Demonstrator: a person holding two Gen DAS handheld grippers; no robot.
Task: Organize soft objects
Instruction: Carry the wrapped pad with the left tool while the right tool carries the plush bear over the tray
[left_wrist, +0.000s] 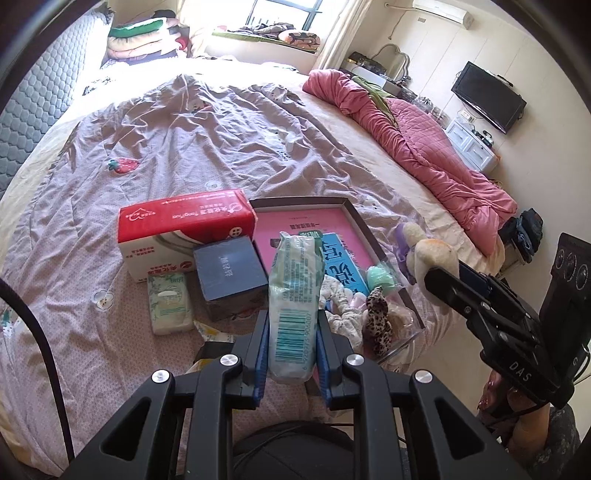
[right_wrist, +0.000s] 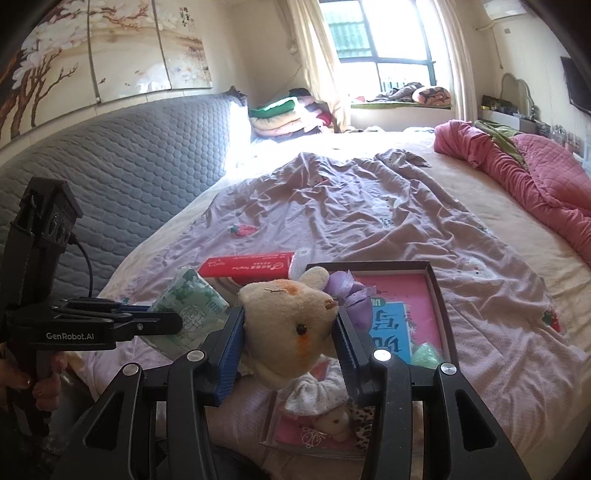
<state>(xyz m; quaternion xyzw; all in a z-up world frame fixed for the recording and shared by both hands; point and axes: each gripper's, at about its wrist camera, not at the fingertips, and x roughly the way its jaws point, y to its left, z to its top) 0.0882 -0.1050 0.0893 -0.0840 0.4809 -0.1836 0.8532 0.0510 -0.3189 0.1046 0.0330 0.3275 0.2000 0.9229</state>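
Two sets of tongs are held above a rumpled bed (left_wrist: 221, 122), both angled downward toward a clutter of soft goods. The left tongs (left_wrist: 291, 332) are nearly closed, their blue pads pinching a pale green tissue pack (left_wrist: 293, 295) that stands upright between them, barcode facing the camera. The right tongs (right_wrist: 291, 332) sit partly open around the head of a cream plush toy (right_wrist: 291, 314) wearing a purple bow, clamped at both cheeks and hanging over a shallow open box (right_wrist: 439, 295) with a pink lining. Inside that box lie a white scrunchie (right_wrist: 317, 391), a leopard-print scrunchie (left_wrist: 378, 325), a mint green ball (left_wrist: 380, 278) and a blue printed card (left_wrist: 343, 258). Just left of the box sit a red and white tissue carton (left_wrist: 184, 232), a dark blue cube box (left_wrist: 229, 273) and a second tissue pack (left_wrist: 168, 302). A pink quilt (left_wrist: 424, 147) is bunched along the far edge of the bed.
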